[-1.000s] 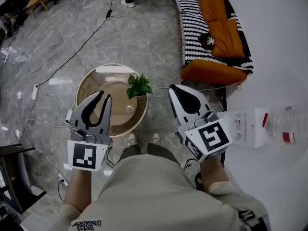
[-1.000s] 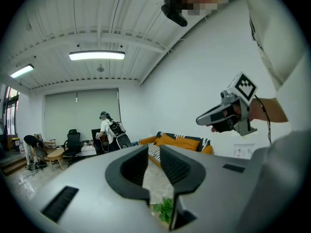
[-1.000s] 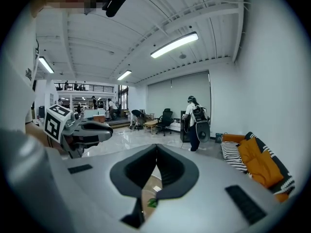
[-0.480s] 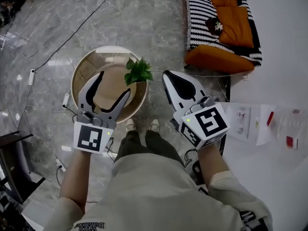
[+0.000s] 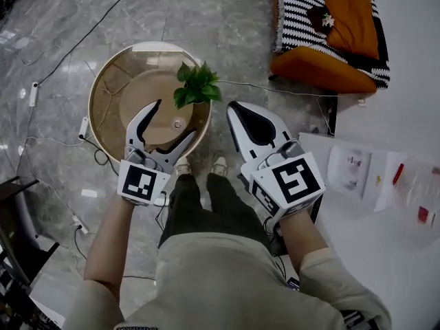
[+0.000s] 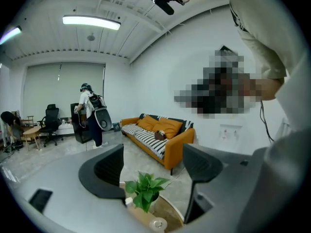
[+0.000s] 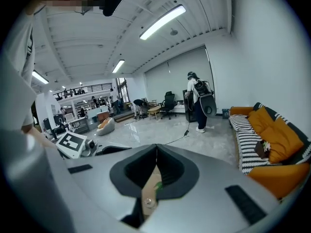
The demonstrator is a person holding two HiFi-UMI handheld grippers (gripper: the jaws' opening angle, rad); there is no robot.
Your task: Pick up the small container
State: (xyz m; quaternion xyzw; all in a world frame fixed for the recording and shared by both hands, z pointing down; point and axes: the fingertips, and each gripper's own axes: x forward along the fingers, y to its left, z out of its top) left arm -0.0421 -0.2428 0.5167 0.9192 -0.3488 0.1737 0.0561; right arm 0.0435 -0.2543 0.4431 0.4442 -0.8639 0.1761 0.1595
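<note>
Since the left gripper (image 5: 176,119) is being opened wide, with nothing caught between the jaws, the small container (image 5: 178,123) is best lined up before anything is squeezed. It's sat near the middle of the round table (image 5: 103,81), with the potted plant (image 5: 197,88) at roughly 1 o'clock from it. In the left gripper view it's seen low, under the jaw line, so the nose should probably be tipped down and lowered straight — leaves avoided. The right gripper (image 5: 234,108), at 3 o'clock, is clenched on nothing.
</note>
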